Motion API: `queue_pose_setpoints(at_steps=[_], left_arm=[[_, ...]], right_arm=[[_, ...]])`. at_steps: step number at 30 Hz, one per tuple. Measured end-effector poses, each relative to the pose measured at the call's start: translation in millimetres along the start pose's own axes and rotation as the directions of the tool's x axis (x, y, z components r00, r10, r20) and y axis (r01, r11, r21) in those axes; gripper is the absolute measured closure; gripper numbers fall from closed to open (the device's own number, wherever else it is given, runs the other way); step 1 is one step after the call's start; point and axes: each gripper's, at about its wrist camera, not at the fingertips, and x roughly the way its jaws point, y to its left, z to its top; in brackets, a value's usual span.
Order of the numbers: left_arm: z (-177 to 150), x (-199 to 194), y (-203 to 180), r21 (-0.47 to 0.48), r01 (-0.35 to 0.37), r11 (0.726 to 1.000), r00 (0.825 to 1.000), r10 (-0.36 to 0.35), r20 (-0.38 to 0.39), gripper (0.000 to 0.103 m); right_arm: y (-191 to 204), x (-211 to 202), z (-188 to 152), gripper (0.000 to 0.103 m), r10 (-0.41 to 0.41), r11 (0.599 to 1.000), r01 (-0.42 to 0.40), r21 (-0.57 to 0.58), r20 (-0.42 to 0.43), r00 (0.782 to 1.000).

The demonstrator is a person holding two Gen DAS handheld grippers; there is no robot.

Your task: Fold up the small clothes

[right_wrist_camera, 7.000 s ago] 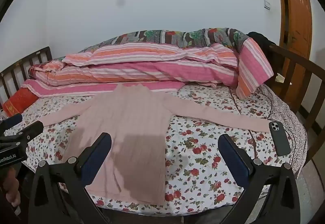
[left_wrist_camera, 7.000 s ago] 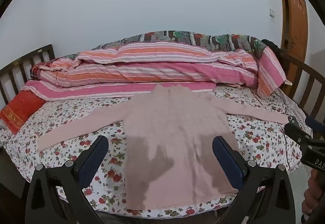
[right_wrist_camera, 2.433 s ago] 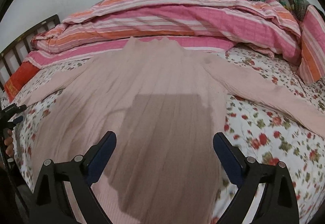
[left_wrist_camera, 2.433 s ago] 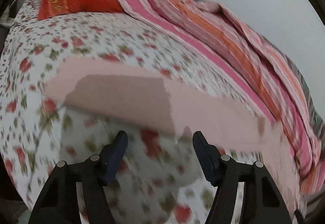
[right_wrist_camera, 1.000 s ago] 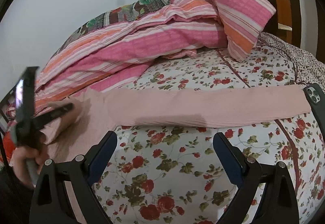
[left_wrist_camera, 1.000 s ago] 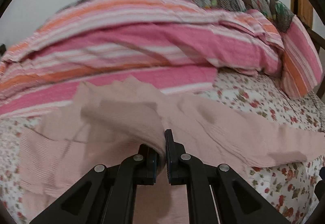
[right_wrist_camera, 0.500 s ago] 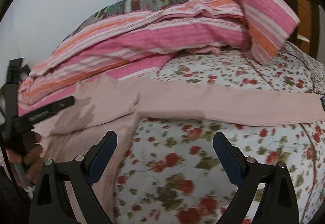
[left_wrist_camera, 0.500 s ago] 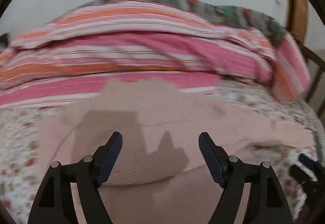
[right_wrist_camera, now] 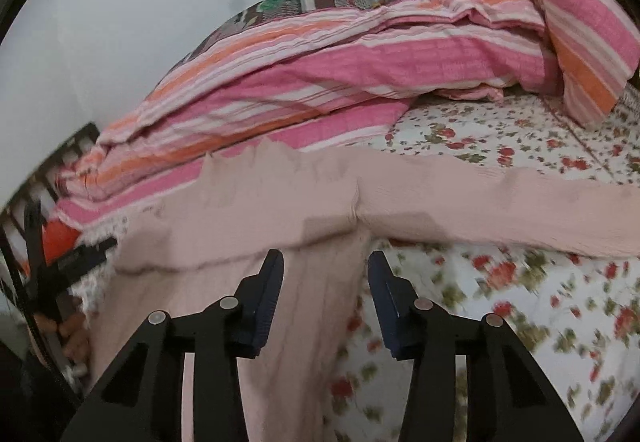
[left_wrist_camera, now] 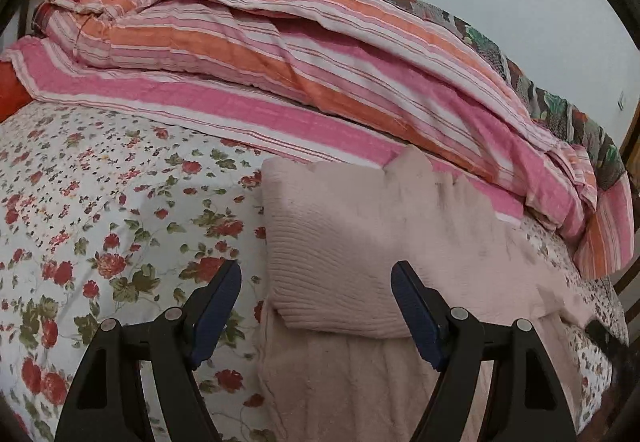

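Showing folded sleeve (left_wrist_camera: 340, 262), outstretched sleeve (right_wrist_camera: 500, 205)

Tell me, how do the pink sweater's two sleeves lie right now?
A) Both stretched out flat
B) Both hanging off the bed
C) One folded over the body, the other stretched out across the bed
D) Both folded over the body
C: in the left wrist view the folded sleeve lies doubled over the pink sweater, while in the right wrist view the other sleeve runs out straight across the floral sheet.
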Motion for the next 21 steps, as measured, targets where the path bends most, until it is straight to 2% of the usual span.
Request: queue_pose_setpoints(at_steps=[5, 8, 10, 11, 12, 13, 14, 18, 21], left_arm=[[1, -2, 2, 0.035, 0.013, 0.999, 1.0, -0.013, 0.02, 0.027], [5, 1, 11, 0.008, -0.004, 1.0, 1.0, 0.004, 0.029, 0.027], [8, 6, 23, -0.036, -0.007, 0.999, 1.0, 0.008, 0.012, 0.027], [8, 9, 28, -0.066, 0.0, 0.998, 1.0, 0.0, 0.002, 0.027], [9, 12, 34, -0.096, 0.011, 0.995, 1.0, -0.012, -0.007, 0.028], [9, 14, 38, -0.115, 0.02, 0.993, 1.0, -0.021, -0.013, 0.029], [9, 14, 40, -0.125, 0.022, 0.992, 1.0, -0.025, -0.016, 0.029], [7, 8, 37, -0.104, 0.044, 0.994, 0.999, -0.043, 0.011, 0.029], [9, 2, 26, -0.066, 0.077, 0.995, 0.996, -0.075, 0.04, 0.029]], right_arm=[[7, 54, 28, 0.058, -0.033, 0.999, 0.032, -0.019, -0.085, 0.996], [9, 81, 30, 0.059, -0.071, 0.997, 0.063, -0.054, -0.144, 0.987], [7, 93, 28, 0.064, -0.106, 0.993, 0.096, -0.061, -0.182, 0.978], [7, 93, 27, 0.07, -0.118, 0.992, 0.107, -0.072, -0.168, 0.979], [8, 91, 26, 0.08, -0.11, 0.992, 0.098, -0.081, -0.158, 0.981], [9, 90, 26, 0.089, -0.085, 0.994, 0.073, -0.087, -0.152, 0.985], [9, 87, 26, 0.092, -0.047, 0.996, 0.034, -0.086, -0.144, 0.988], [-5, 64, 30, 0.098, 0.013, 0.999, -0.015, -0.036, -0.053, 0.999], [-11, 58, 28, 0.099, -0.024, 0.999, 0.022, -0.046, -0.044, 0.999]])
